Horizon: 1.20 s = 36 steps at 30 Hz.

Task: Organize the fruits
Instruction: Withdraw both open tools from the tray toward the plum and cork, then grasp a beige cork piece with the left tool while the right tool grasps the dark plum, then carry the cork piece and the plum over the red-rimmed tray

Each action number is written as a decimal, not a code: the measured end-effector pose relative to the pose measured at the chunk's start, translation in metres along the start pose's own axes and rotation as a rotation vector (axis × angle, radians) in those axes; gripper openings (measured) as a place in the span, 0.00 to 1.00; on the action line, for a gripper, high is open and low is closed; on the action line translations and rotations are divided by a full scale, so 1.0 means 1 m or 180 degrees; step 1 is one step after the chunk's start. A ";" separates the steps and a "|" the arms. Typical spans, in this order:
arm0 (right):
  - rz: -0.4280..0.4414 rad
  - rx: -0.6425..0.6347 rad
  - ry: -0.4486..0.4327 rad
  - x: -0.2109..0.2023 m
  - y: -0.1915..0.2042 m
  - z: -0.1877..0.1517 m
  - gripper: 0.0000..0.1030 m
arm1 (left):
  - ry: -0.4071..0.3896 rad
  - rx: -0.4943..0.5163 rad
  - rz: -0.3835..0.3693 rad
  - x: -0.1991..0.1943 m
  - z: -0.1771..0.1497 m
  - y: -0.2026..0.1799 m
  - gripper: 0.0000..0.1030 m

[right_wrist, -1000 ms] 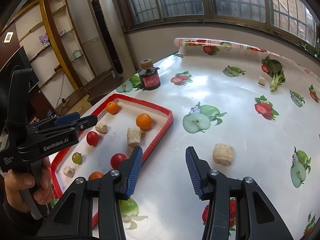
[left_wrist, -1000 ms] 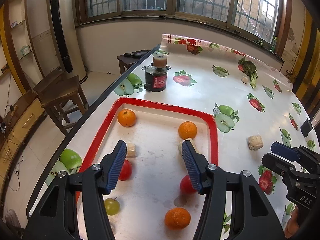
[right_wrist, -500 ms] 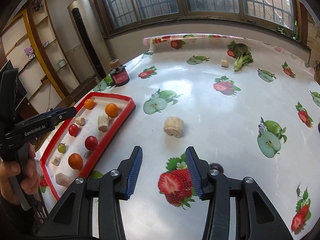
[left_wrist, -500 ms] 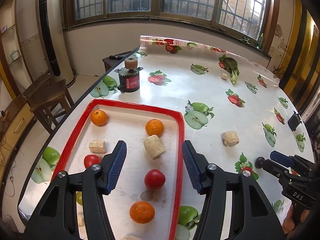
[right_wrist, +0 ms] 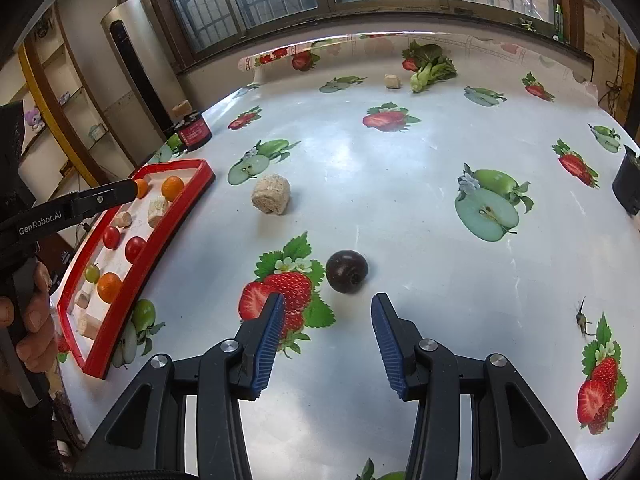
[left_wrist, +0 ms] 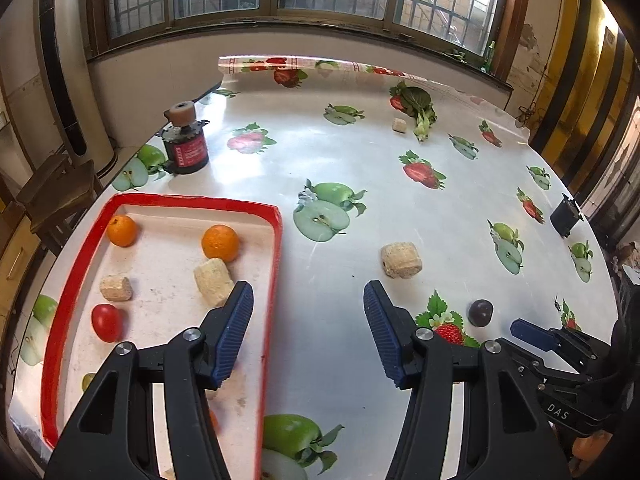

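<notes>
The right tongs [right_wrist: 326, 330] stand part open and empty at the bottom centre of the right view, the blue pads apart above the tablecloth. A dark plum [right_wrist: 346, 271] lies just beyond them, at mid-frame beside a printed strawberry, touching neither pad. The left tongs [left_wrist: 308, 328] gape wider at the bottom of the left view, also holding nothing, the left pad over the right edge of the red tray [left_wrist: 275, 240] and the right pad over bare cloth. The tray, at the left of both views, already holds oranges [left_wrist: 220, 242], red tomatoes [right_wrist: 135, 249], a green grape [right_wrist: 92, 272] and some beige blocks [left_wrist: 213, 281]. Most of the fruit thus appears gathered. Judging by the frames, the plum is the one real fruit left loose on the table. A beige block [right_wrist: 271, 194] lies loose above it and another far off by the greens [right_wrist: 430, 65] at the top.
</notes>
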State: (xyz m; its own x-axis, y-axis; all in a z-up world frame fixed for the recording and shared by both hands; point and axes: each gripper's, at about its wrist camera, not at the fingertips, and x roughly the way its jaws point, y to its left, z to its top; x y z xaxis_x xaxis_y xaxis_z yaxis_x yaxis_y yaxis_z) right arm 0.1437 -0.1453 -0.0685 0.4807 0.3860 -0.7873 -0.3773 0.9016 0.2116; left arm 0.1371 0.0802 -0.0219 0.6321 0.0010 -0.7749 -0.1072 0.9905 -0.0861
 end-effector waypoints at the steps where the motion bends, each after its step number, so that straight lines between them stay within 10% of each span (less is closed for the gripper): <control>1: 0.0003 0.0017 0.0005 0.001 -0.002 0.000 0.46 | 0.0024 0.0014 -0.0005 0.004 0.000 -0.004 0.55; 15: -0.0035 -0.0071 0.0070 0.043 -0.002 0.019 0.44 | 0.0398 0.0070 -0.0281 0.077 0.018 -0.058 0.64; 18: -0.0015 -0.0013 0.0041 0.041 -0.008 0.019 0.26 | 0.0485 0.0127 -0.0242 0.096 0.019 -0.070 0.64; 22: 0.0082 0.0077 -0.0007 0.029 -0.018 0.018 0.26 | 0.0528 0.0126 -0.0259 0.112 0.018 -0.075 0.59; 25: 0.0093 0.0083 -0.0053 0.019 -0.021 0.016 0.26 | 0.0446 0.0194 -0.0161 0.109 0.017 -0.075 0.33; 36: 0.0105 0.0111 -0.0168 -0.003 -0.020 0.015 0.26 | 0.0137 0.0151 -0.0105 0.043 0.005 -0.055 0.34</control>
State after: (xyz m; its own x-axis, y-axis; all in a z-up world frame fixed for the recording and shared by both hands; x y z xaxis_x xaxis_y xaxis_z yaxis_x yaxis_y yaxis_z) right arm 0.1616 -0.1618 -0.0620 0.5100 0.4244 -0.7482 -0.3663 0.8941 0.2576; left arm 0.1744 0.0269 -0.0475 0.6009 -0.0365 -0.7985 -0.0497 0.9953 -0.0830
